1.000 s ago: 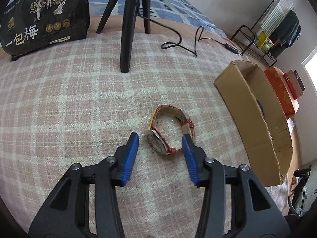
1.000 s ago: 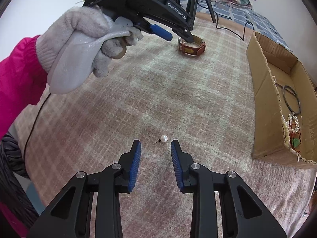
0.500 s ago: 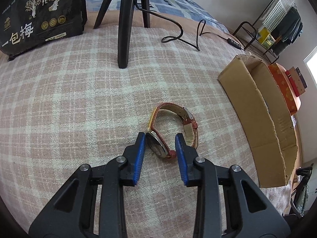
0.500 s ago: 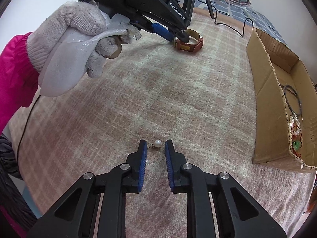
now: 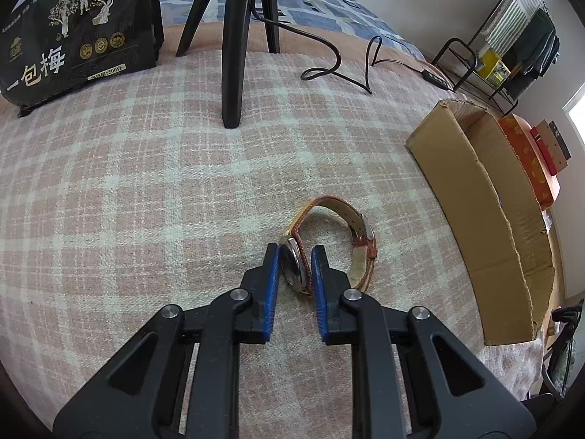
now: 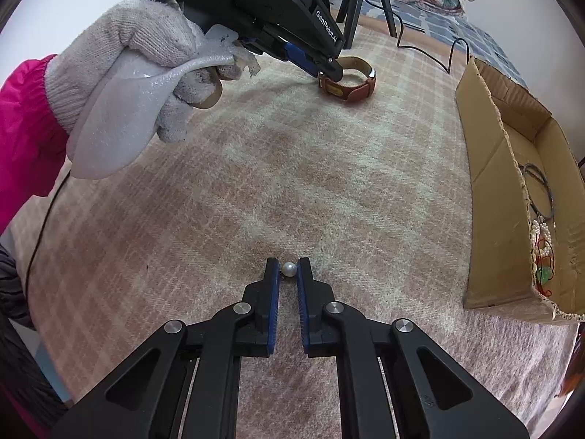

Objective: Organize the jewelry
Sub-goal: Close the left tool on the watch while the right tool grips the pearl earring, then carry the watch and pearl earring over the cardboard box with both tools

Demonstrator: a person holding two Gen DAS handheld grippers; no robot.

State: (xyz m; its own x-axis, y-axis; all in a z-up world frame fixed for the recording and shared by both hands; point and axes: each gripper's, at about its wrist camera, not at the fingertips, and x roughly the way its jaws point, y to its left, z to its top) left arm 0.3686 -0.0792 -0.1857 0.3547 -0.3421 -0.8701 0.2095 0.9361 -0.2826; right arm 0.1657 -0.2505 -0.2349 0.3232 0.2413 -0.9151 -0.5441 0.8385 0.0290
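A wristwatch (image 5: 331, 241) with a reddish-brown leather strap stands on edge on the pink plaid blanket. My left gripper (image 5: 295, 256) is shut on its round case, blue pads on either side. The watch (image 6: 349, 82) and the left gripper show far off in the right wrist view. My right gripper (image 6: 289, 269) is shut on a small white pearl earring (image 6: 288, 269) at its fingertips, low on the blanket. An open cardboard box (image 6: 508, 197) holding several necklaces and beads (image 6: 543, 241) lies to the right; it also shows in the left wrist view (image 5: 482, 219).
A black tripod leg (image 5: 234, 47) stands on the blanket behind the watch, with a black cable (image 5: 340, 66) trailing right. A black printed bag (image 5: 73, 29) stands at the far left. A gloved hand (image 6: 146, 73) in a pink sleeve holds the left gripper.
Both grippers moved forward and closed: the left onto the watch case, the right onto the pearl earring. Both were open a second ago.
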